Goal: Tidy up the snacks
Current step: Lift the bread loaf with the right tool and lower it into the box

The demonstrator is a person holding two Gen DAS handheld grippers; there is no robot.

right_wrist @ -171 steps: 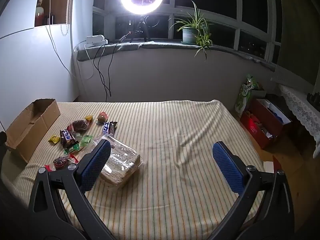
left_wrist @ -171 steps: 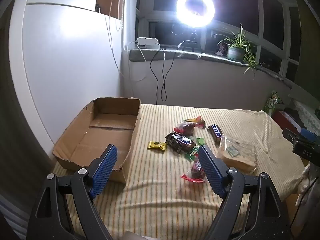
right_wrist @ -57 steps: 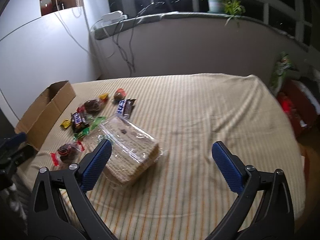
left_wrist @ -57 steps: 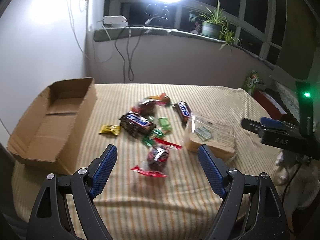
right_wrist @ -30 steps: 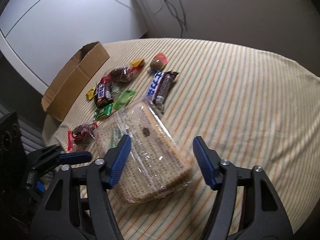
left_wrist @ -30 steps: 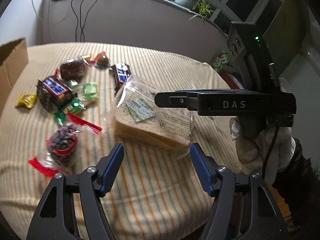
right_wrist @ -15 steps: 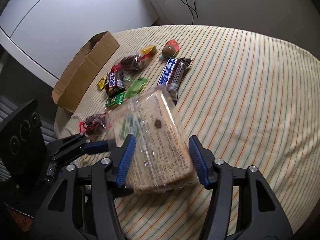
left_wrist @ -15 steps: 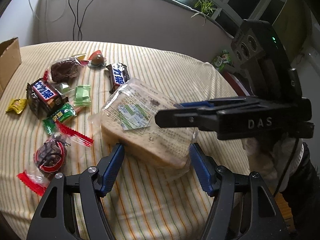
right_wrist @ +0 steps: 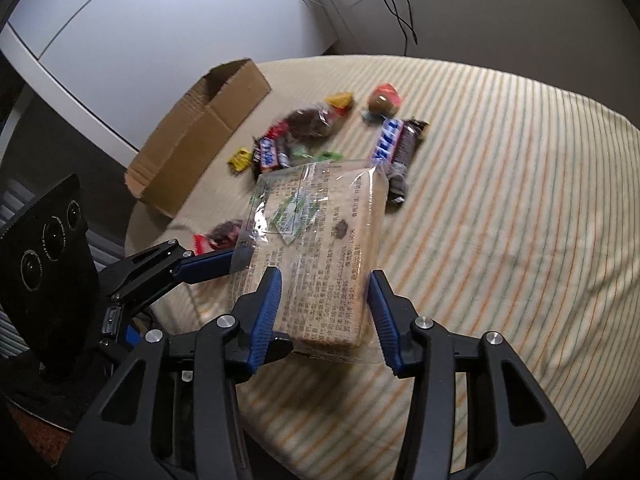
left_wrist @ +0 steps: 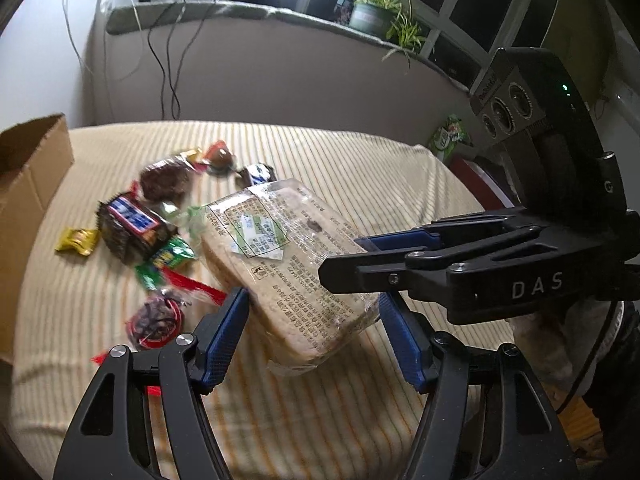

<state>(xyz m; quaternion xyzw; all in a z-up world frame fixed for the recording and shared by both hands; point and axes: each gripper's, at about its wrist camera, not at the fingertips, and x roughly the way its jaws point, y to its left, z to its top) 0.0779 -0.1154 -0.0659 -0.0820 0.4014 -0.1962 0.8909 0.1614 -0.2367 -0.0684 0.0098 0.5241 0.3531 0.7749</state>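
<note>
A clear bag of sliced bread (left_wrist: 296,264) is lifted off the striped table. My left gripper (left_wrist: 316,332) is shut on its near end. My right gripper (right_wrist: 324,312) is shut on the bag of bread (right_wrist: 316,256) too, from the other side; it reaches in from the right in the left wrist view (left_wrist: 360,256). Loose snacks lie behind: a Snickers bar (left_wrist: 132,228), a long Snickers bar (right_wrist: 396,148), a yellow candy (left_wrist: 78,240), a dark round cake (left_wrist: 156,320), green packets (left_wrist: 168,258). The open cardboard box (right_wrist: 200,128) stands at the left.
The striped tablecloth (right_wrist: 500,200) stretches to the right of the snacks. A white wall panel (right_wrist: 140,40) stands behind the box. Cables (left_wrist: 168,64) hang from the window ledge, which carries a potted plant (left_wrist: 372,12). The table edge (right_wrist: 280,440) is near me.
Both grippers have closed in on the bread bag from opposite ends and narrowed onto it. The bag has risen off the table and tilted.
</note>
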